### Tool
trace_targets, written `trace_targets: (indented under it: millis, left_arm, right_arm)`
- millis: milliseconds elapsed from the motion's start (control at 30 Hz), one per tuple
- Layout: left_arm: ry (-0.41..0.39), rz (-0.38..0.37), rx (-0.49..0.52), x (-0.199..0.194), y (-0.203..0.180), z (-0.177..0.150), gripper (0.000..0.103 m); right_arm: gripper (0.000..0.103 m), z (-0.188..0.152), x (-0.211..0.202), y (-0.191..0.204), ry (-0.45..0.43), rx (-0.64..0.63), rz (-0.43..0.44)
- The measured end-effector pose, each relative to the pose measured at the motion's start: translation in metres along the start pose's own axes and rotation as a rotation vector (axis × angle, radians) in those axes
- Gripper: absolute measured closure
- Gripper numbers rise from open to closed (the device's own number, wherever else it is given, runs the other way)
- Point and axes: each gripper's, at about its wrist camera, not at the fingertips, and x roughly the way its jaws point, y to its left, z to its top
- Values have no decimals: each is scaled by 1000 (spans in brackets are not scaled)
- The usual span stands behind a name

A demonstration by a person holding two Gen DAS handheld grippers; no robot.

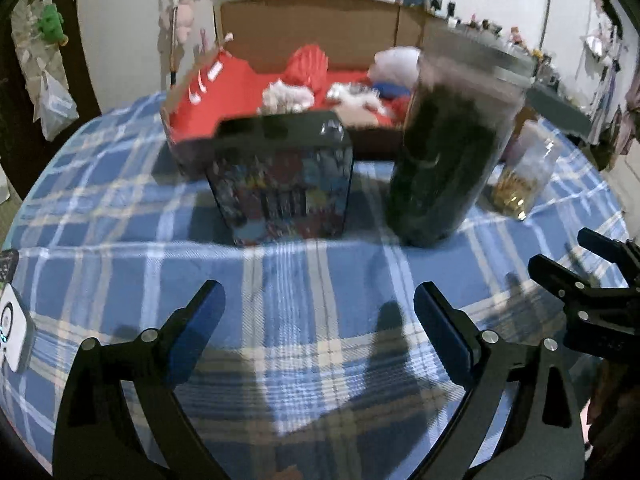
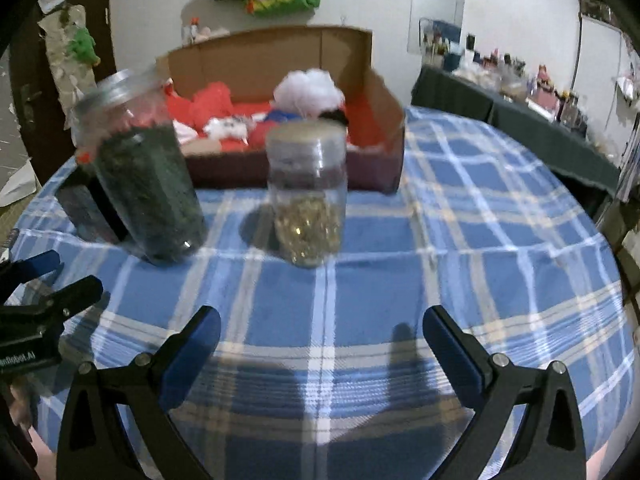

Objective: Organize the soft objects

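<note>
A cardboard box with a red lining stands at the back of the table. Soft things lie in it: a red one, a white fluffy one and small white pieces. My left gripper is open above the checked cloth, with nothing between its fingers. My right gripper is open too and empty; it also shows at the right edge of the left wrist view.
A colourful tin with a black lid stands before the box. Beside it is a tall jar of dark green stuff. A smaller jar with golden bits stands further right. The blue checked cloth covers the table.
</note>
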Motion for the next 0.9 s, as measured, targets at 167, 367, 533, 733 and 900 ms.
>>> trace_targets:
  millis: [167,367,533,733,900]
  left_arm:
    - [37,33,-13,13,-3,-2,6]
    - [53,58,-35,16,-3,-2,0]
    - [59,70,-50,16,-2,-4,0]
    - [53,68,-52,12,-3,-8,0]
    - [53,69,-51,12,-4,-9,0]
  right_arm:
    - [0,-1,10,5,33,-25,0]
    - [0,-1,13,2,56,-7,13]
    - [0,-1,13,3,58,7,0]
    - [0,-2,13,3,56,16,-5]
    - [0,-2,13,3,56,14,-6]
